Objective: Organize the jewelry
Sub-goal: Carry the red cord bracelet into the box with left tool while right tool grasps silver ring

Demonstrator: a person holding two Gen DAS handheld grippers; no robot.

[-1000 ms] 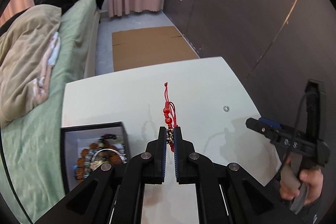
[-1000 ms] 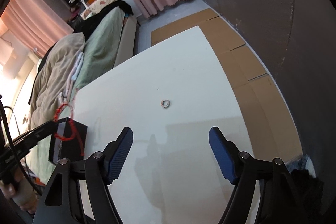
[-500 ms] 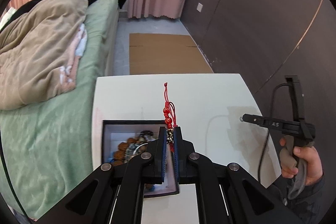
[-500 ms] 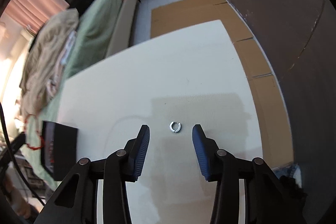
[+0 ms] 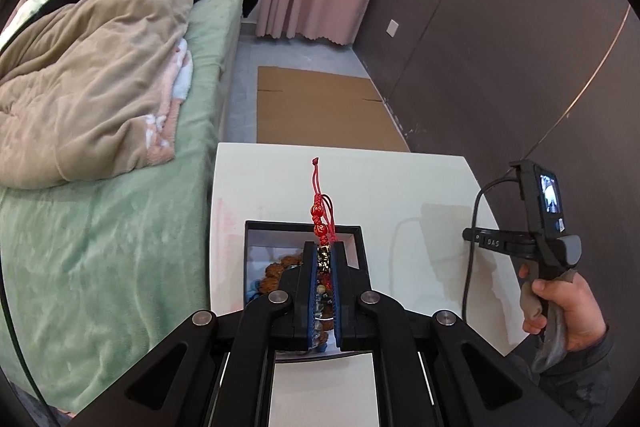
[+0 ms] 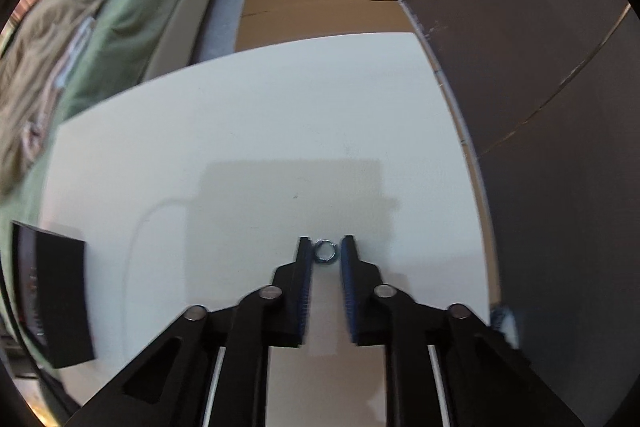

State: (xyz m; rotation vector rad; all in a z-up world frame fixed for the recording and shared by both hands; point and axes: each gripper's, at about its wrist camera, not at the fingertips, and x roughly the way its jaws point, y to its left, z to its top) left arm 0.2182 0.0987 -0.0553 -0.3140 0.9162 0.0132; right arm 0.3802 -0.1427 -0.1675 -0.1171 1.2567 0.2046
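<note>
My left gripper is shut on a red cord bracelet with red and gold beads, held above the open black jewelry box, which holds brown bead bracelets. My right gripper is low over the white table, its jaws narrowed around a small silver ring that lies between the fingertips with slight gaps on both sides. The box also shows at the left edge of the right wrist view. The right gripper tool and the hand holding it show in the left wrist view.
A bed with a green sheet and beige blanket lies along the table's left side. A dark wall runs along the right. Flat cardboard lies on the floor beyond the table's far edge.
My left gripper carried the red bracelet leftward until it is over the box. My right gripper came down to the ring and narrowed its jaws around it.
</note>
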